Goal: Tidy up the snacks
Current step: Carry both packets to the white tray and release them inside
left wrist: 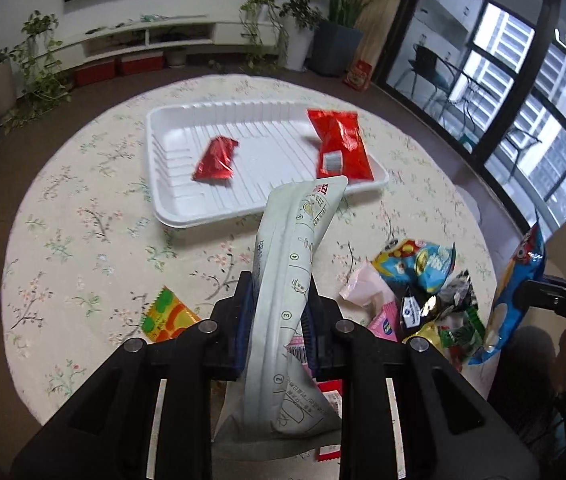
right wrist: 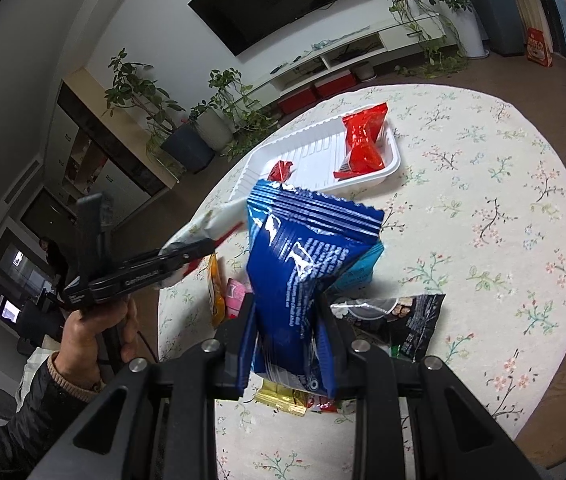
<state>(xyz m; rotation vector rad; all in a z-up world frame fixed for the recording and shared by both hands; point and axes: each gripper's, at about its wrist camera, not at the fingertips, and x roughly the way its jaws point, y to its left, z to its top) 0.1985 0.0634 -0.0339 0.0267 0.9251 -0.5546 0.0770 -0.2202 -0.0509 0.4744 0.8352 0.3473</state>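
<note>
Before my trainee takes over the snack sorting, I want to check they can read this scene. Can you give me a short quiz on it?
1. How many red packets lie in the white tray?
2. True or false: the left gripper is shut on a blue snack bag.
3. Which is held by the right gripper? A) blue snack bag B) white pouch C) nothing

Key:
1. Two: a small red packet and a large red packet.
2. False; it is shut on the white pouch.
3. A
</note>
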